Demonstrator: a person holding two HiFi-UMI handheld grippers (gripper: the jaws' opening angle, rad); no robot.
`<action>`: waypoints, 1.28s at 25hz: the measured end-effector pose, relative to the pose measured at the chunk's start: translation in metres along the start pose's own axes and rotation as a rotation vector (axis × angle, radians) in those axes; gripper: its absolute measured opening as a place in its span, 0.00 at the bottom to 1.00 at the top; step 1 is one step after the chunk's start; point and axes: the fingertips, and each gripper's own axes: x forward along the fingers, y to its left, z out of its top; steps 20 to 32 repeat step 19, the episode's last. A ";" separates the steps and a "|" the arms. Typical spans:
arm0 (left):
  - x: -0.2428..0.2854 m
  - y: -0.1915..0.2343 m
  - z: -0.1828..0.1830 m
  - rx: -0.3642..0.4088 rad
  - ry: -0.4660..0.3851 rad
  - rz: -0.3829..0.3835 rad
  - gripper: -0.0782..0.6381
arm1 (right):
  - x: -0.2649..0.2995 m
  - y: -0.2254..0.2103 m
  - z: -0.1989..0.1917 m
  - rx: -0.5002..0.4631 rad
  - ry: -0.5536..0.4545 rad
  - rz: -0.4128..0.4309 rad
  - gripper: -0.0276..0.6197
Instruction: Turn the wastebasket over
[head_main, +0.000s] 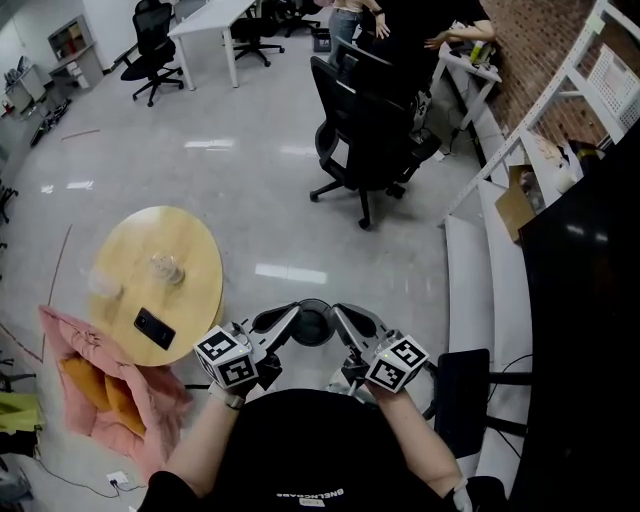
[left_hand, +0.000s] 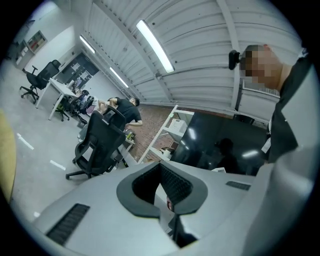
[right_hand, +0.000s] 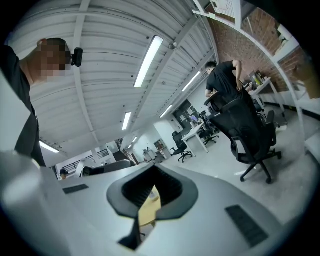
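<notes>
A dark round wastebasket (head_main: 313, 325), its inside unreadable, sat on the floor between the tips of two grippers. The left gripper (head_main: 293, 314) and right gripper (head_main: 340, 314), held level before the person's chest, had their jaws pressed together, empty. A clear cup (head_main: 167, 268) stood on the round table (head_main: 195, 250).

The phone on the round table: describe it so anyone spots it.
At the head view's left stands a round wooden table. The phone lies flat near its lower edge, the only dark rectangle there; the cup above it is clear.
</notes>
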 end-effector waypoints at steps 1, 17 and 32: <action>-0.002 0.003 0.003 -0.002 -0.010 0.009 0.13 | 0.001 -0.001 0.000 0.002 0.001 -0.004 0.05; 0.002 0.005 0.037 0.130 0.002 0.018 0.13 | 0.016 0.003 0.030 -0.009 -0.024 -0.006 0.05; 0.002 0.003 0.039 0.163 0.009 0.022 0.13 | 0.017 0.005 0.031 -0.026 -0.021 -0.004 0.05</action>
